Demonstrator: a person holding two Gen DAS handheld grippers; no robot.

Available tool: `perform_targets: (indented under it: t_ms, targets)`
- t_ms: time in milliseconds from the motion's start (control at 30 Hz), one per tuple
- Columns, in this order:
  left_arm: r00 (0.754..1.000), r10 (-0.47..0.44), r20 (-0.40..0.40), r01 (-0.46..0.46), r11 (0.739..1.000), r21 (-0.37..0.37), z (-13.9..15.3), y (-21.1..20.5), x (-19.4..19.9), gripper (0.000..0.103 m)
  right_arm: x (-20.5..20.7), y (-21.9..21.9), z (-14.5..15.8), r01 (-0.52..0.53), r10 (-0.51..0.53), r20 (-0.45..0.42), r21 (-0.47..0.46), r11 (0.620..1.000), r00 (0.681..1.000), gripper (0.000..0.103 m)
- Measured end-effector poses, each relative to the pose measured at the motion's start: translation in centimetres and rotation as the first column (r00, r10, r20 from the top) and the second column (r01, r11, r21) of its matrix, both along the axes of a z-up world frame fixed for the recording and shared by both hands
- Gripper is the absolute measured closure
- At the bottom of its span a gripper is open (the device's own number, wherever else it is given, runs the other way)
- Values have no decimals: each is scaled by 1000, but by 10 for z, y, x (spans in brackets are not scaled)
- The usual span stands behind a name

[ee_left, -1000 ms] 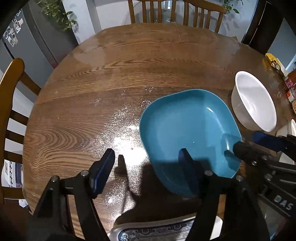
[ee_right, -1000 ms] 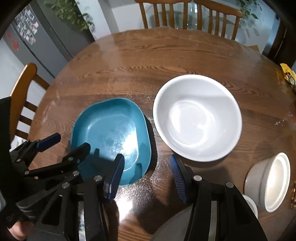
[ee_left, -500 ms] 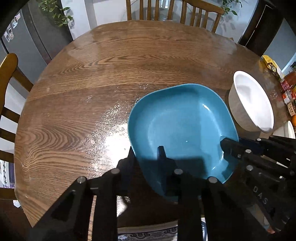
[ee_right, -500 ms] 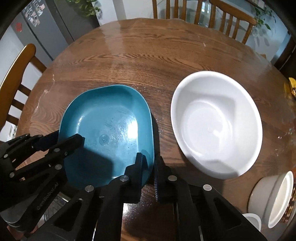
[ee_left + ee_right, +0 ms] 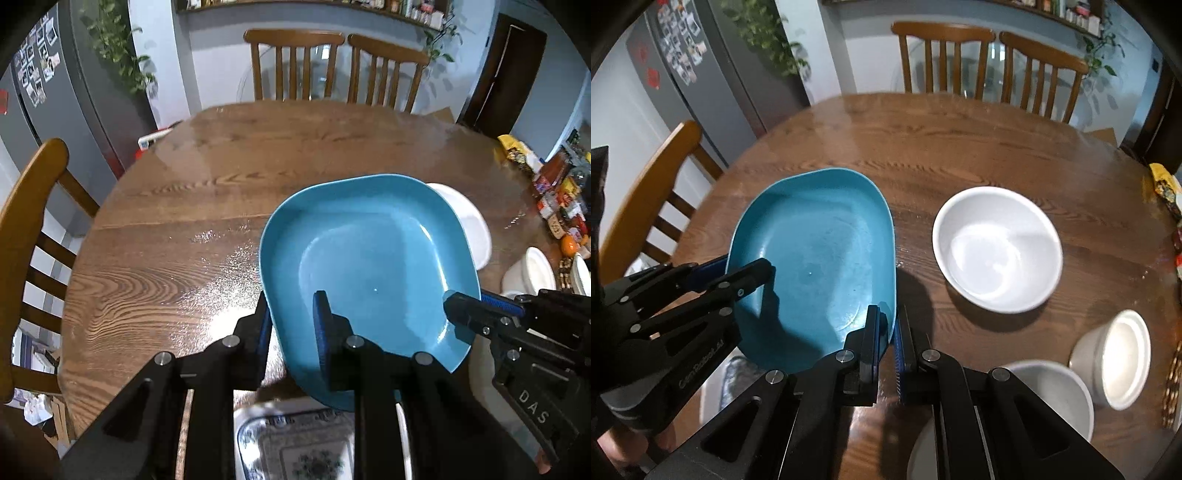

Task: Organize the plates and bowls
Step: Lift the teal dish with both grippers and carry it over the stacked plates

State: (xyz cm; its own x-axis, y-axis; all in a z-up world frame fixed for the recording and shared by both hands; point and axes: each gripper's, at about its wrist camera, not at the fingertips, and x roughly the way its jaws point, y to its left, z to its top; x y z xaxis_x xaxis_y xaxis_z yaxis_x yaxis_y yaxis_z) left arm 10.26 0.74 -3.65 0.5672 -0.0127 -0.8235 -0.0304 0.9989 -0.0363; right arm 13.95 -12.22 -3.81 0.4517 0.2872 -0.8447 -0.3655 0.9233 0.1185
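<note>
Two grippers are clamping the blue dish (image 5: 369, 266) by opposite sides of its near rim, holding it tilted clear of the wooden tabletop (image 5: 177, 229). The left gripper (image 5: 291, 325) is pinching the dish's near-left edge, one blue-padded finger lying inside the dish and the other beneath the rim outside. The right gripper (image 5: 892, 343) is biting the near-right edge the same way, its fingers closed tight with only the thin rim between them. In the left wrist view the dish is overlapping the large white bowl (image 5: 997, 251), which is sitting on the tabletop just to the dish's right. A smaller white bowl (image 5: 1115, 350) is resting nearer the tabletop's right edge, and another white bowl (image 5: 1056, 391) is lying beside it, behind the right gripper's frame.
</note>
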Motion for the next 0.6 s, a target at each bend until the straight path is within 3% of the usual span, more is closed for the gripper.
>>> perform_targets:
  t_ms: [233,600]
  targets:
    - [998,-33,55,33,999,4,22,-7,-30,84,-42,-9,21,15,-16,42,34,999,999,94]
    - [995,-60,85,58,998,26,27,-6,-64,84,-91,-10,20,25,-28,42,60,998,999,94]
